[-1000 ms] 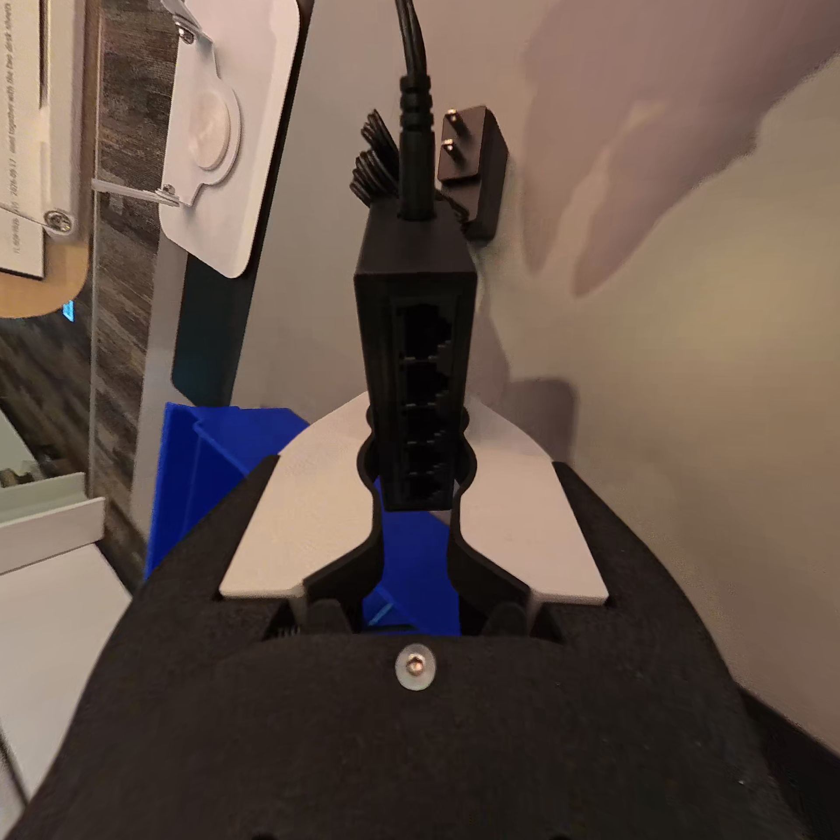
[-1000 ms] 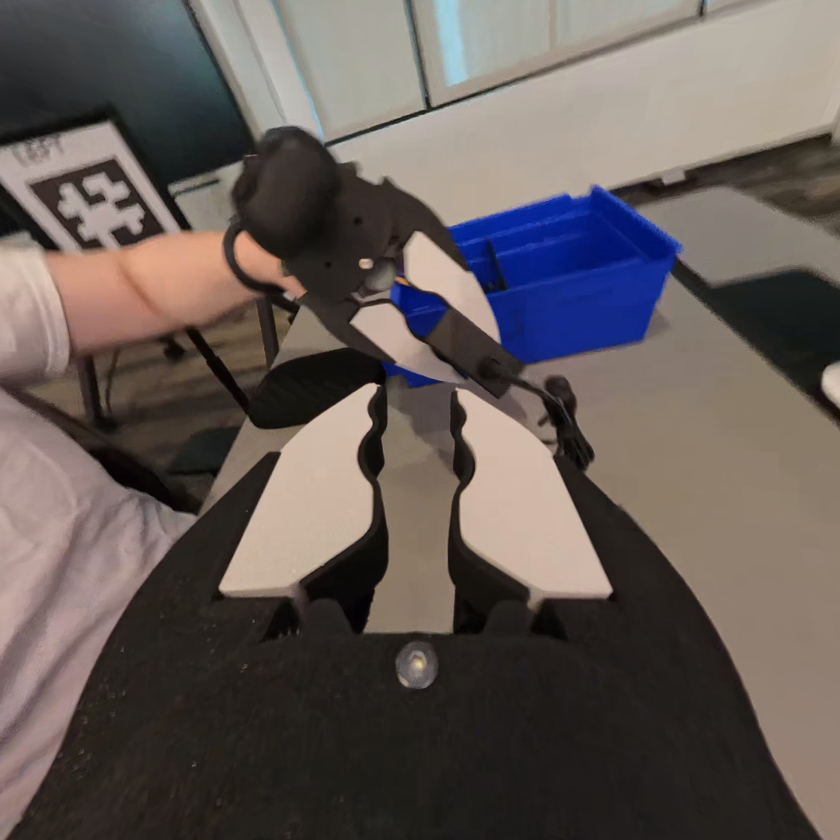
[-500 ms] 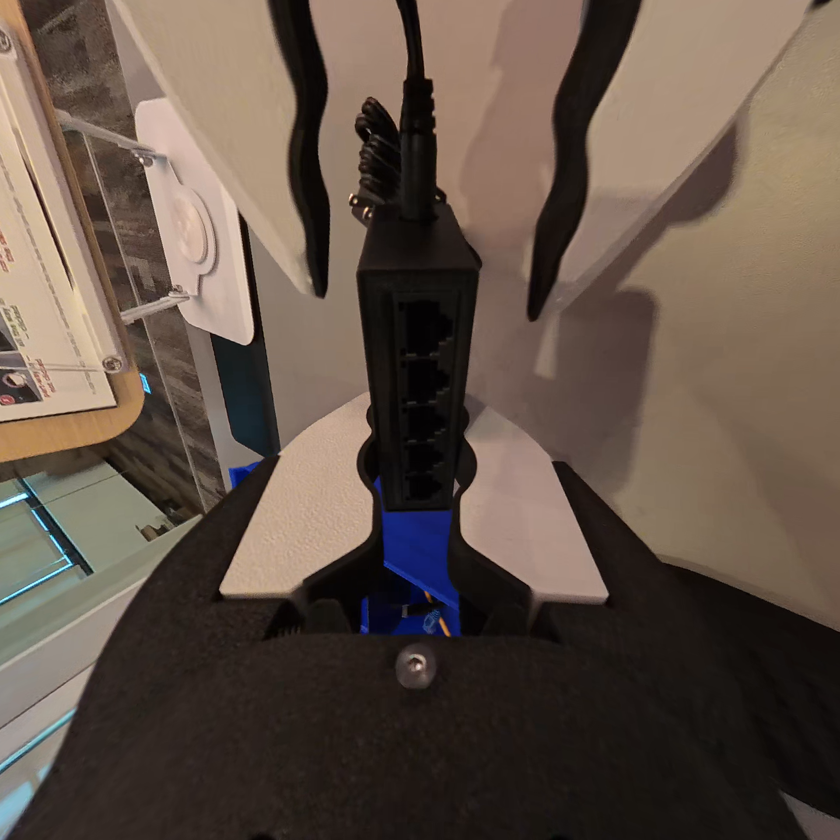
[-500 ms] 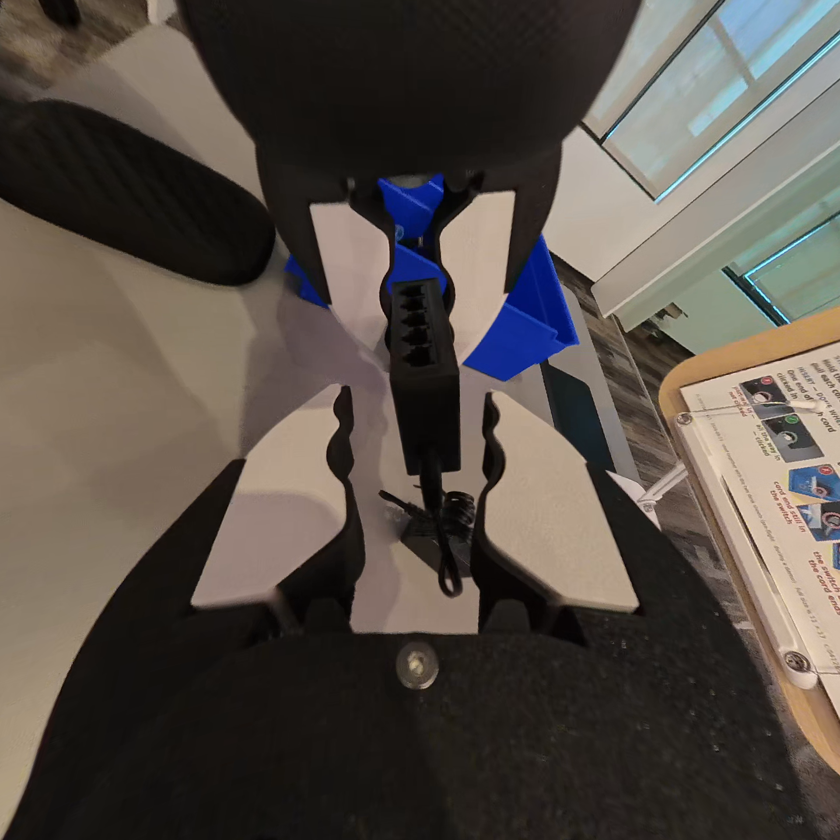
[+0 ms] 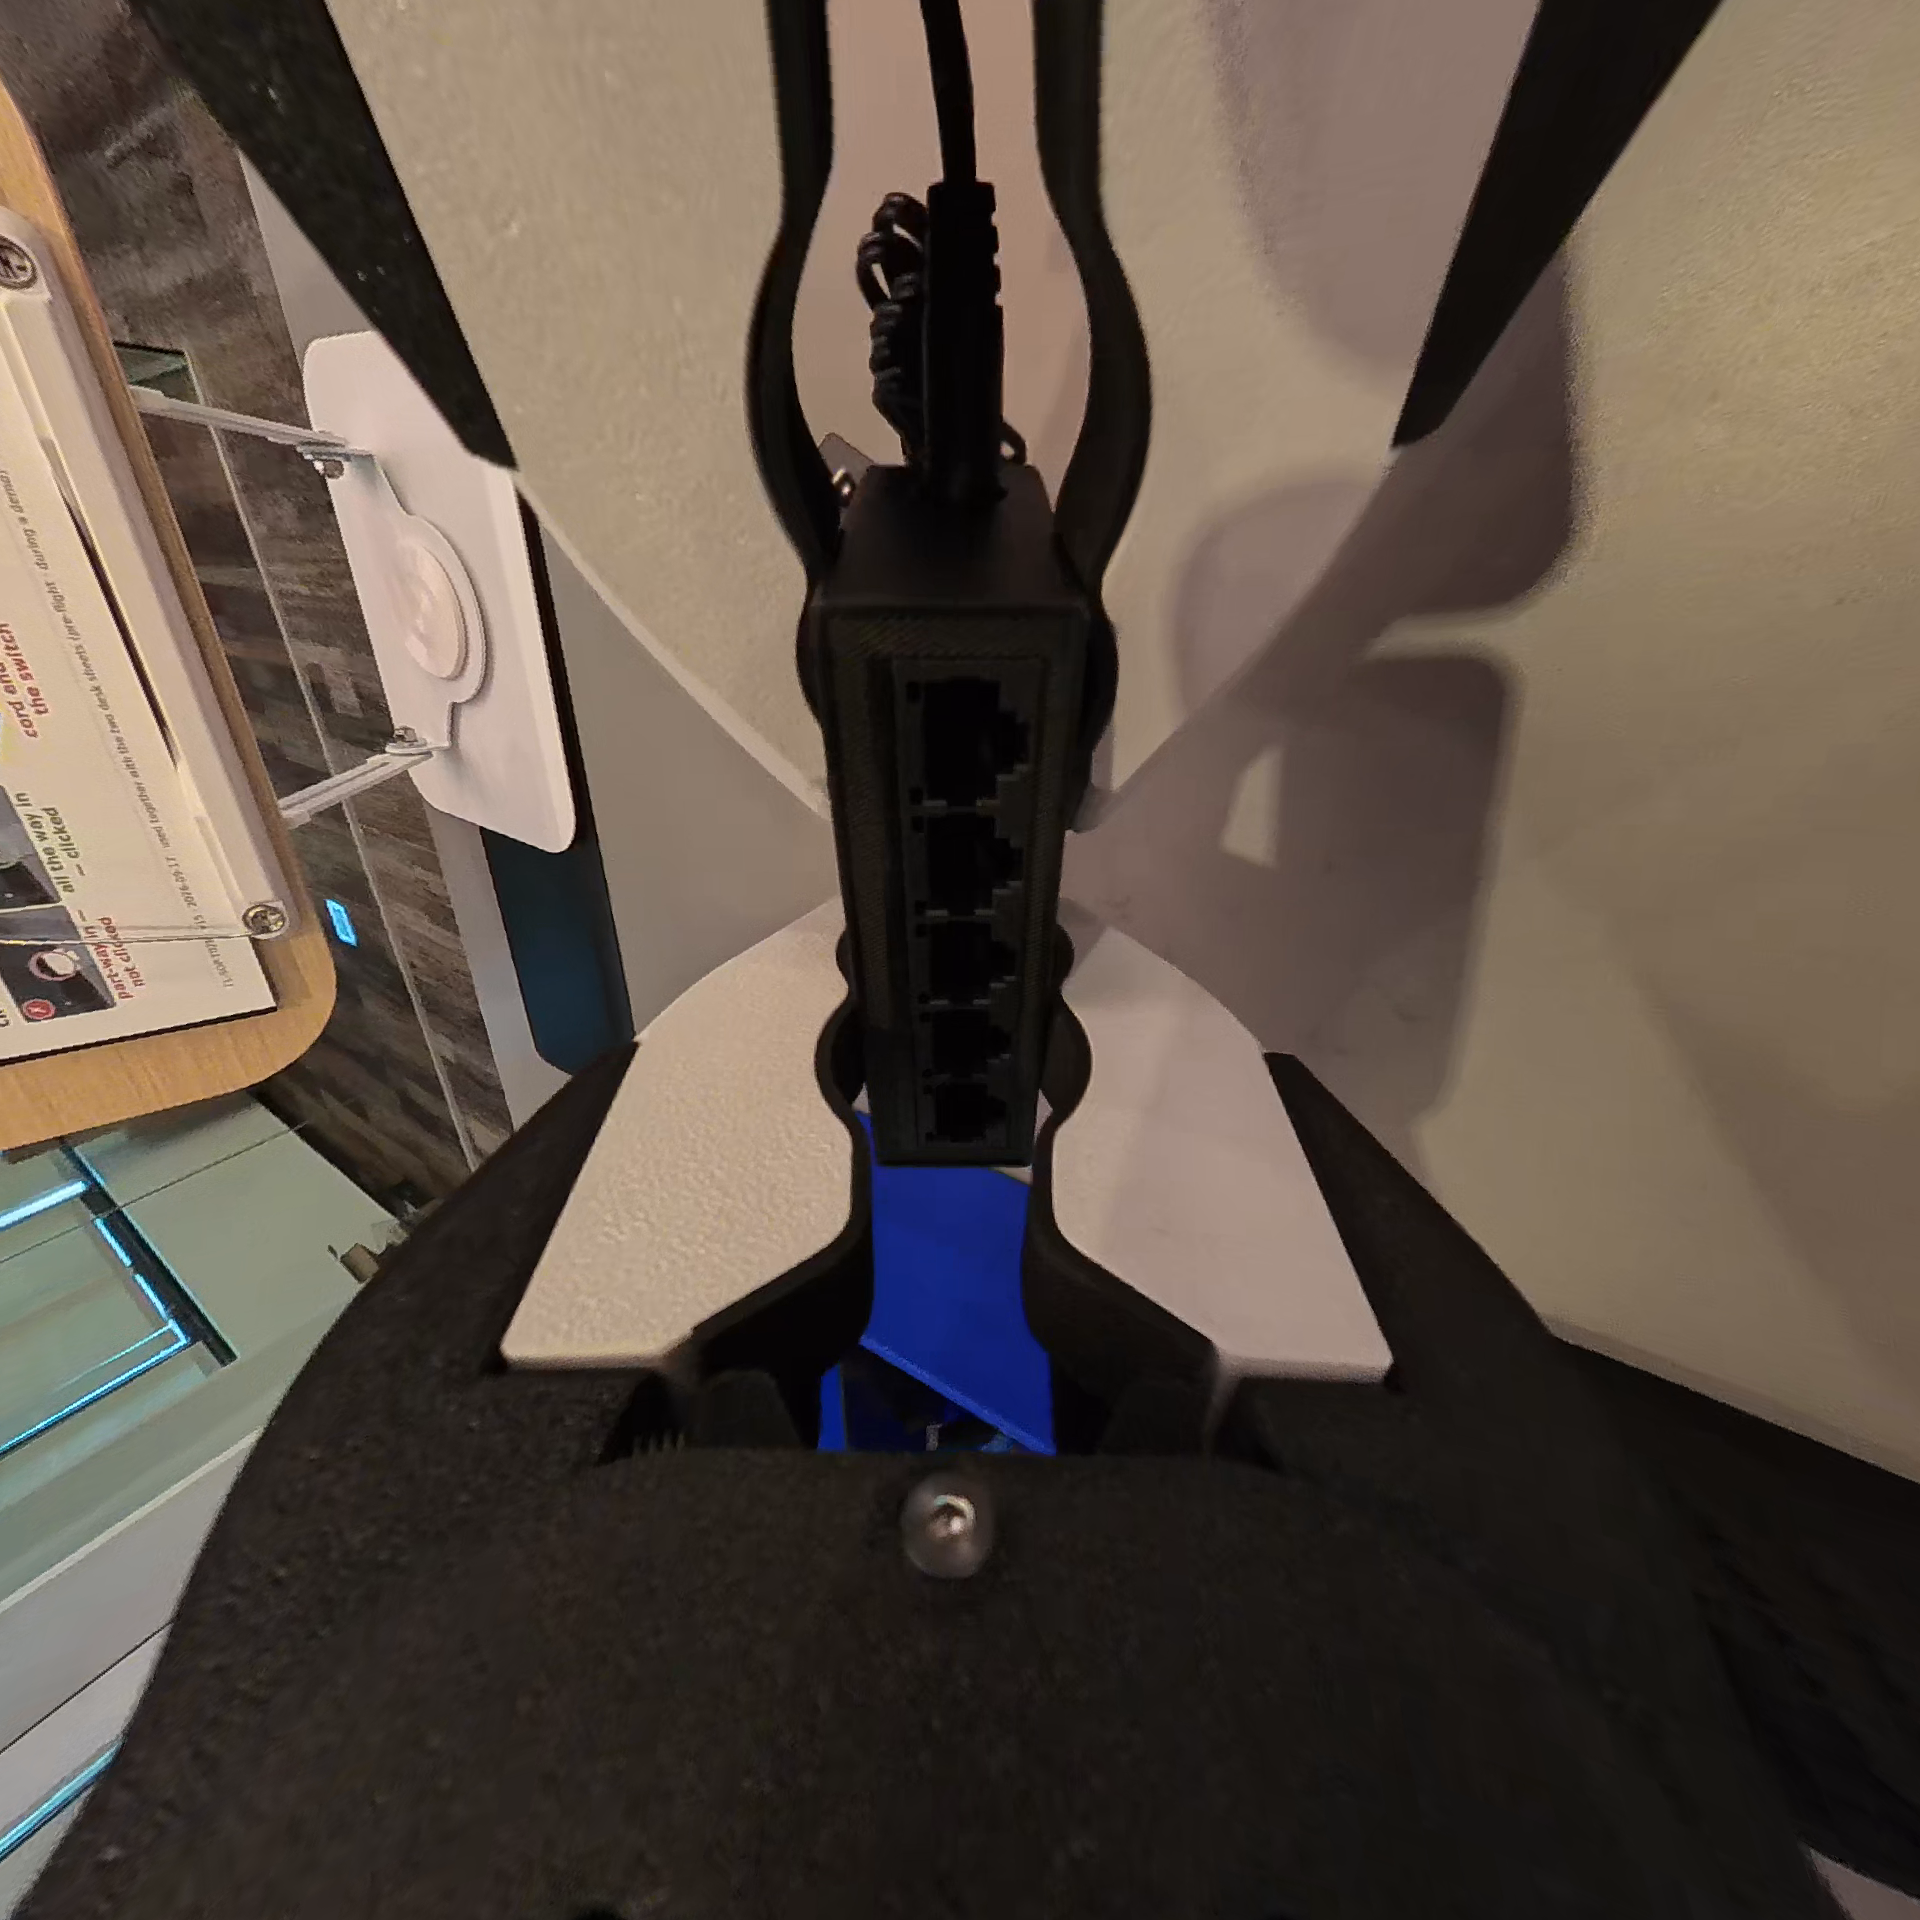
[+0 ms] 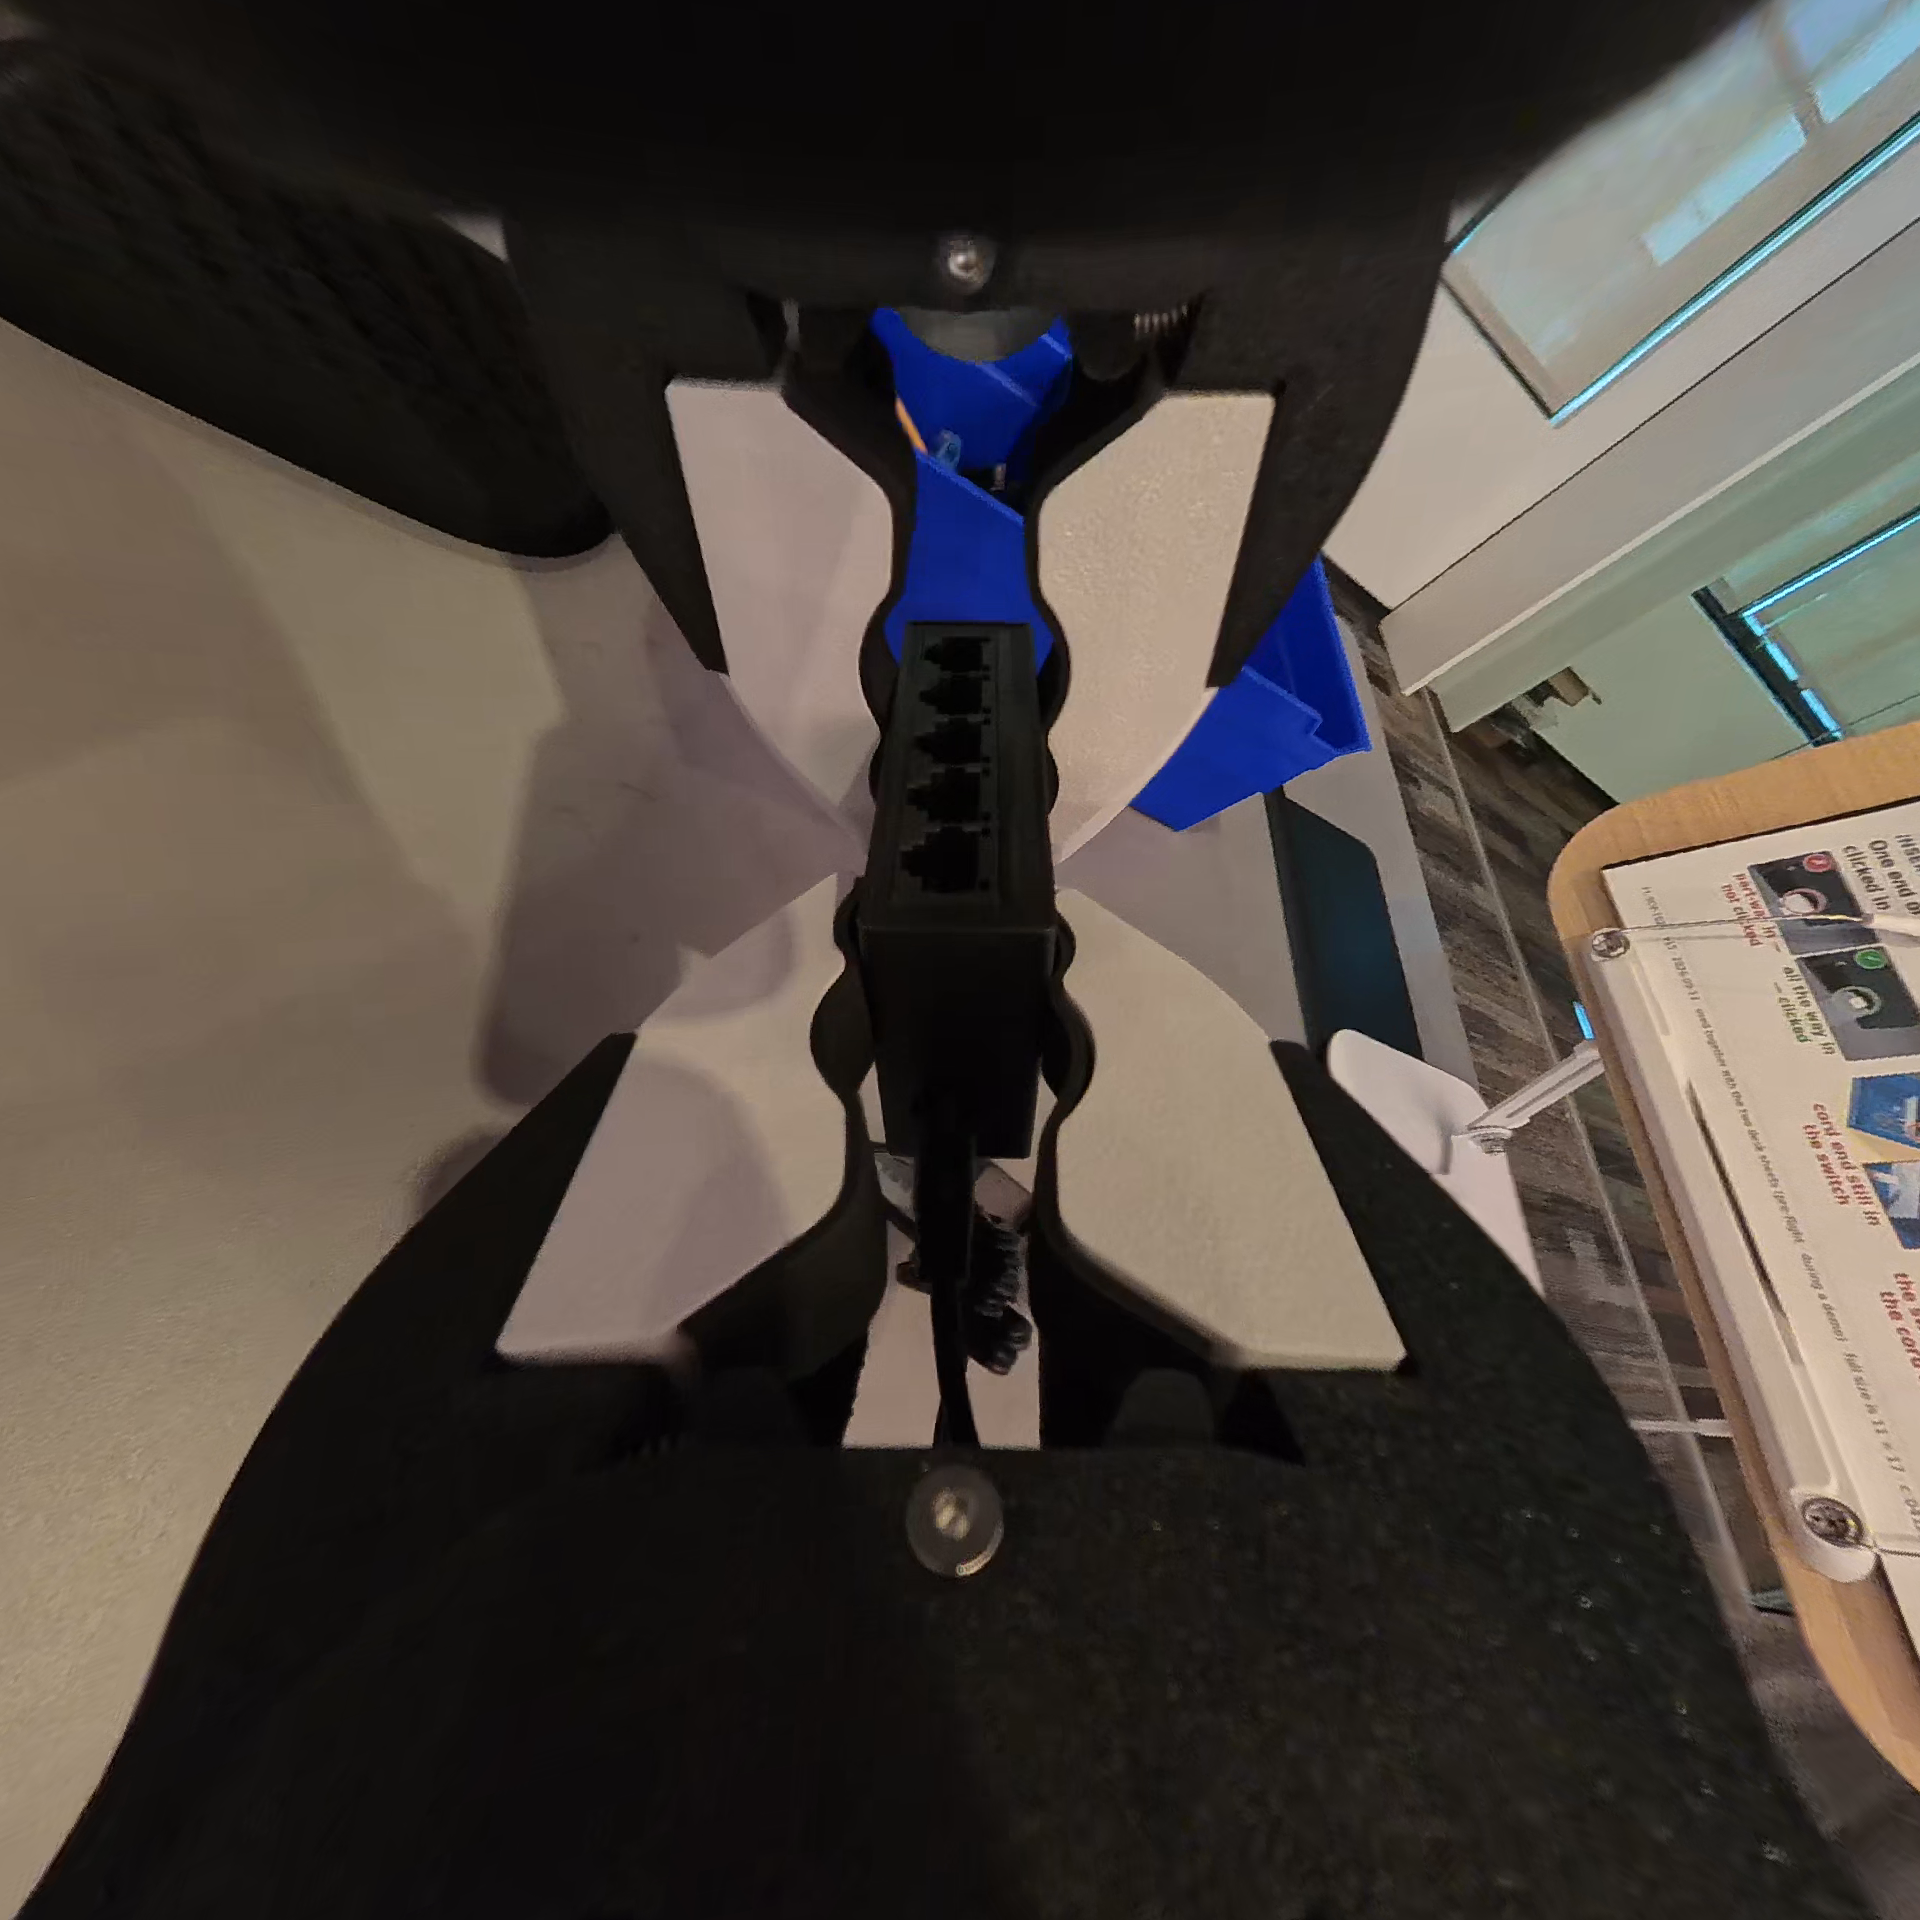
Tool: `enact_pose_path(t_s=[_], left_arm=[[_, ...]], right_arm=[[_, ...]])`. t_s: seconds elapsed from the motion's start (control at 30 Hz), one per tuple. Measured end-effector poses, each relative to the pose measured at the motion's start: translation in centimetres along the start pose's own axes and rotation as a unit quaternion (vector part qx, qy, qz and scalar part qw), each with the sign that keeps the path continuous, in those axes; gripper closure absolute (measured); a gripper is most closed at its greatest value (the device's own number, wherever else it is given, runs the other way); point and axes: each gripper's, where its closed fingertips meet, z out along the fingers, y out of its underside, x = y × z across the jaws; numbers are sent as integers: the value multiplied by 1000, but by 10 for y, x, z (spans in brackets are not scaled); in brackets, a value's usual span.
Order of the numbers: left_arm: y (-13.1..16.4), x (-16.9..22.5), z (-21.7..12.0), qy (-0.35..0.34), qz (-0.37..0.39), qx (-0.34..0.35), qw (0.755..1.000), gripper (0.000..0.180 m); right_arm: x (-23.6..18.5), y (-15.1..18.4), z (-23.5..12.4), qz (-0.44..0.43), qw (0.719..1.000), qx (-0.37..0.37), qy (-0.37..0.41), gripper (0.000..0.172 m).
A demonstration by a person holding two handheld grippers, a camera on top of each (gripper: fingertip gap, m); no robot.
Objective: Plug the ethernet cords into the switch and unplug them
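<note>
Both grippers clamp the black switch [image 5: 951,883] from opposite ends: left gripper [image 5: 951,1023] at 6 o'clock, right gripper [image 6: 956,997] on the cable end. The blue bin [image 6: 1247,727] sits at 2 o'clock in the right view.

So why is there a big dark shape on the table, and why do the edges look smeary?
Left wrist view: that dark shape is a shadow cast on the table. Right wrist view: the fingers look motion-blurred, and the wide lens bends the instruction sheet.

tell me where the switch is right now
The black switch is centred in both wrist views, held above the grey table, clamped at opposite ends between the left gripper and right gripper.
</note>
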Motion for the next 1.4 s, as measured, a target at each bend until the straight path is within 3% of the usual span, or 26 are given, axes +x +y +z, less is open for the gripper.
enact_pose_path(t_s=[0.13, 0.27, 0.37, 0.5, 0.6, 0.73, 0.93, 1.1, 1.27, 1.4], left_arm=[[-1, 8, 3, 27, -20, 11, 999, 145], [-2, 19, 12, 69, -50, 20, 996, 152], [-9, 25, 18, 131, -144, 60, 979, 152], [-14, 19, 25, 203, -308, 123, 921, 152], [-12, 8, 28, 245, -414, 157, 862, 152], [-9, -12, 25, 288, -523, 196, 778, 152], [-23, -32, 10, 315, -589, 249, 701, 152], [-44, -41, 0, 342, -627, 292, 636, 152], [-58, -46, -7, 343, -649, 314, 602, 152], [-65, -54, -15, 344, -674, 336, 561, 152]], right_arm=[[-8, 3, 1, 22, 999, -5, -37, 144], [-15, 8, 2, 41, 996, -22, -72, 143], [-6, 9, -1, 49, 997, -26, -48, 137], [20, 10, -20, 67, 997, -35, 10, 119], [33, 9, -30, 38, 996, -46, 61, 107], [24, 4, -13, 23, 997, -40, 60, 103], [37, 11, 14, -44, 976, -55, 205, 93], [52, 13, 9, -65, 946, -74, 310, 96], [64, 13, -5, -75, 924, -80, 367, 110], [69, 11, -13, -99, 905, -90, 405, 115]])
